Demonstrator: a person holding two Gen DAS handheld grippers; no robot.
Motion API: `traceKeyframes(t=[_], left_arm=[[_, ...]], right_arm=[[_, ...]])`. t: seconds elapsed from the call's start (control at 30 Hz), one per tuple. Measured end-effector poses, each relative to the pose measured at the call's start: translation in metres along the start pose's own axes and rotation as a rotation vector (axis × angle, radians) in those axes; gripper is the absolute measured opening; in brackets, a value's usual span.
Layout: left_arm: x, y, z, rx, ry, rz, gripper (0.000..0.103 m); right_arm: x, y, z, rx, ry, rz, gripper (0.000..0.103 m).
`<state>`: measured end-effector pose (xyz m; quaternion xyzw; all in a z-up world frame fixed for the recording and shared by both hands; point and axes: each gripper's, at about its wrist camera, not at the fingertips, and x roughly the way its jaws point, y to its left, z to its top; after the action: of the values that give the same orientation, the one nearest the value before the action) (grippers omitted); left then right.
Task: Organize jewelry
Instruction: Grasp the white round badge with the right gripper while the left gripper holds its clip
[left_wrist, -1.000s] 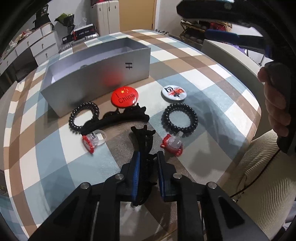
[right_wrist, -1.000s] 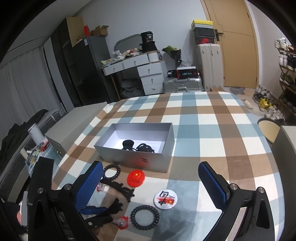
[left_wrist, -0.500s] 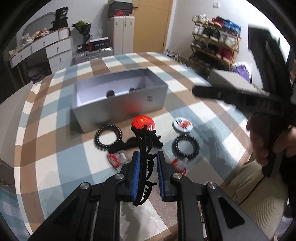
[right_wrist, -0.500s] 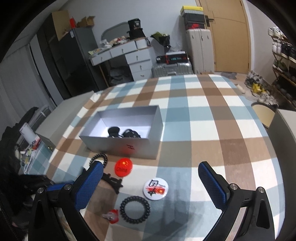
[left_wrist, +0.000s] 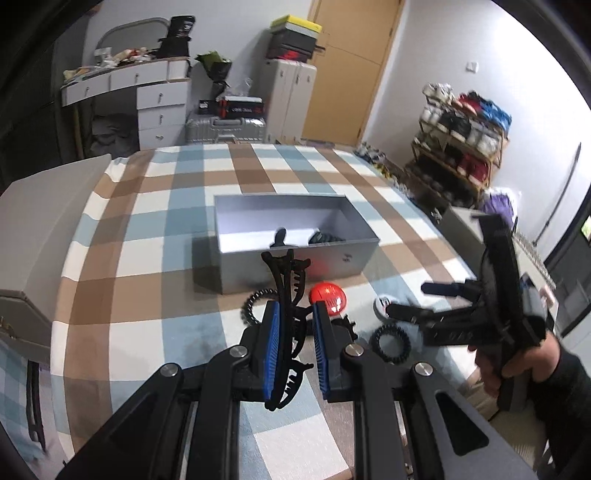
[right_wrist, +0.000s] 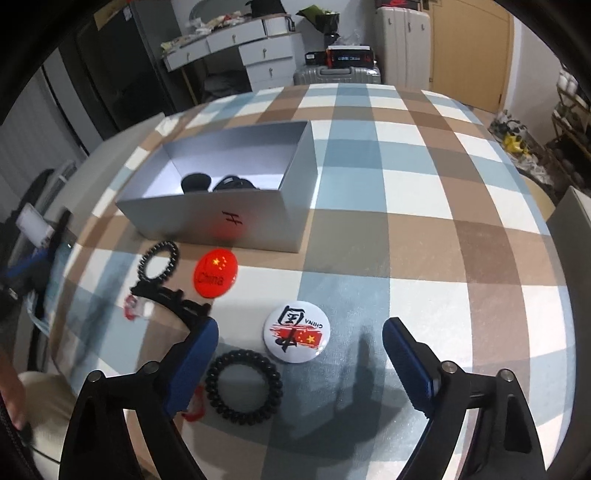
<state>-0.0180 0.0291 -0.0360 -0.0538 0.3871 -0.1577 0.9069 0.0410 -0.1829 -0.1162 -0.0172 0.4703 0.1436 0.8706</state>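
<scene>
A black hair claw (left_wrist: 284, 317) is clamped in the left gripper (left_wrist: 294, 345), above the table before the grey box (left_wrist: 295, 254). It should be carried over the rim and released low. The right gripper (right_wrist: 299, 363) is closing, nothing pinched, above the white badge (right_wrist: 296, 332).

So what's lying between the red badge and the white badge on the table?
Nothing: in the right wrist view only bare checked cloth separates the red badge from the white badge.

Badges (right_wrist: 216, 273) before box (right_wrist: 236, 218)
</scene>
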Motion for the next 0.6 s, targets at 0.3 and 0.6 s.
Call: traceKeyframes(t=[0.3, 0.6], left_arm=[[-0.003, 0.013, 0.005, -0.068, -0.014, -0.028, 0.013], [-0.004, 0.018, 0.006, -0.100, -0.010, -0.026, 0.013]], right_arm=[[0.016, 0.003, -0.002, -0.033, 0.055, -0.080, 0.077], [0.018, 0.016, -0.003, -0.105, 0.050, -0.111, 0.042]])
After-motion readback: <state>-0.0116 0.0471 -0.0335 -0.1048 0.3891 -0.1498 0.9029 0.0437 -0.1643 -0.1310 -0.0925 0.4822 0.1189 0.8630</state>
